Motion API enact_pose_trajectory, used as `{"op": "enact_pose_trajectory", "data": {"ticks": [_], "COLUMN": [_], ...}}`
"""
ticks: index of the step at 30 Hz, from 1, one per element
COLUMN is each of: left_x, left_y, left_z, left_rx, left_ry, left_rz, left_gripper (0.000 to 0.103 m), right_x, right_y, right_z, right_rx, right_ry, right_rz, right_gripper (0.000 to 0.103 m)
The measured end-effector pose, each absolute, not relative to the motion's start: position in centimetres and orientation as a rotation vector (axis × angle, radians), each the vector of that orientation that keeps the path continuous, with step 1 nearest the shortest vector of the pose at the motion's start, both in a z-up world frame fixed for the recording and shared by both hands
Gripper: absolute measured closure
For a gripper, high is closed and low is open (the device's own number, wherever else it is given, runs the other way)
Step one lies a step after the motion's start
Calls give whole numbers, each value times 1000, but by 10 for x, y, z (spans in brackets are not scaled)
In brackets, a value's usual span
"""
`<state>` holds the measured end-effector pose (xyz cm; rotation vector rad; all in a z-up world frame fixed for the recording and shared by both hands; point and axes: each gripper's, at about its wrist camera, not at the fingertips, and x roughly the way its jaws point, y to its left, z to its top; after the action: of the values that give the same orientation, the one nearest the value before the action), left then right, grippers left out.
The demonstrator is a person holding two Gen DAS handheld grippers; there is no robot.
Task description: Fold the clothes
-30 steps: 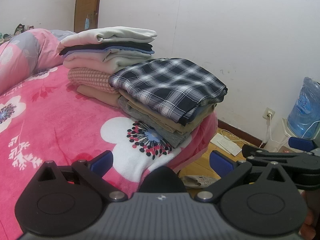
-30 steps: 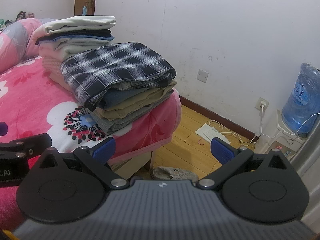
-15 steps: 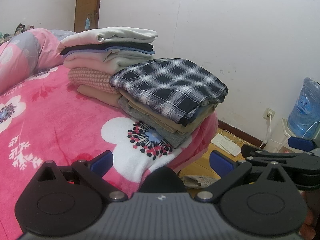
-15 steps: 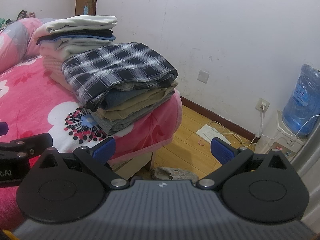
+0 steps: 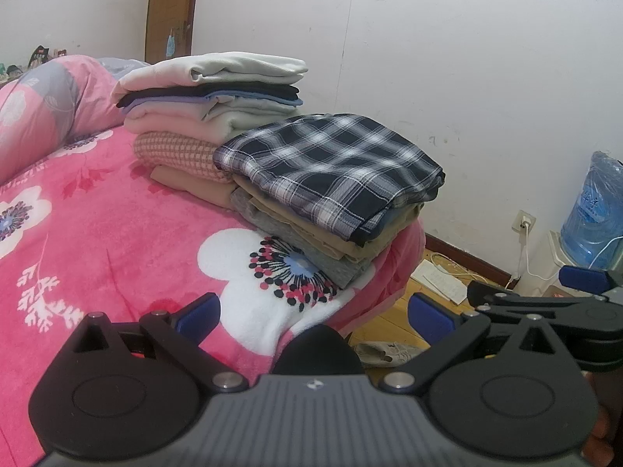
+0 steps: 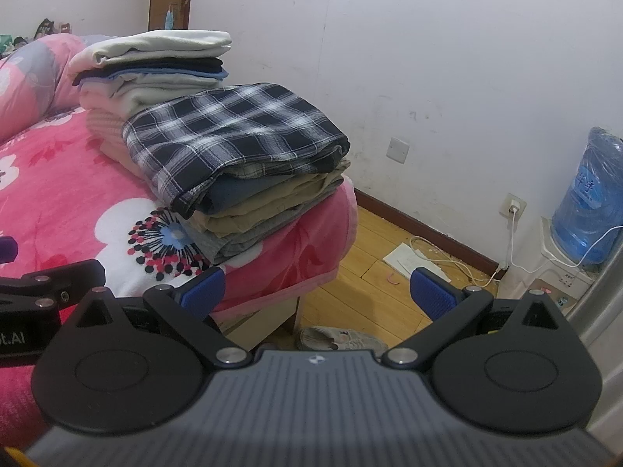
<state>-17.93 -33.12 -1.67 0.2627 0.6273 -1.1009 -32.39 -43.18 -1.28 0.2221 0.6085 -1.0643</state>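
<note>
A folded navy-and-white plaid shirt (image 5: 331,163) (image 6: 233,132) tops a short pile of tan and grey clothes at the bed's corner. Behind it stands a taller pile of folded clothes (image 5: 210,89) (image 6: 152,66) with a cream garment on top. My left gripper (image 5: 313,313) hovers open over the pink floral blanket, short of the piles, holding nothing. My right gripper (image 6: 317,292) is open and empty too, off the bed's edge above the floor. The right gripper's blue-tipped arm (image 5: 545,303) shows at the right edge of the left wrist view.
A pink floral blanket (image 5: 97,225) covers the bed. Beside the bed lies wooden floor with a shoe (image 6: 342,338), papers (image 6: 412,260) and a cable. A blue water bottle (image 6: 588,202) sits on a dispenser at the right, by a white wall with sockets.
Both views have shifted very slightly; the clothes piles and both open grippers stay as they were.
</note>
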Motion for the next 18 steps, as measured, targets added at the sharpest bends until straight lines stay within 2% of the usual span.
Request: {"op": "enact_pose_trajectory", "data": {"ticks": [18], "left_x": [-181], "left_y": [-330], "left_z": [-17], "left_rx": [262], "left_ry": [624], "left_rz": [-1100], "left_gripper": [0], "right_x": [-325], "right_y": [-431], "right_z": [-14], "right_rx": [224], "right_ry": [607], "right_rz": [-1065], "right_gripper": [1]}}
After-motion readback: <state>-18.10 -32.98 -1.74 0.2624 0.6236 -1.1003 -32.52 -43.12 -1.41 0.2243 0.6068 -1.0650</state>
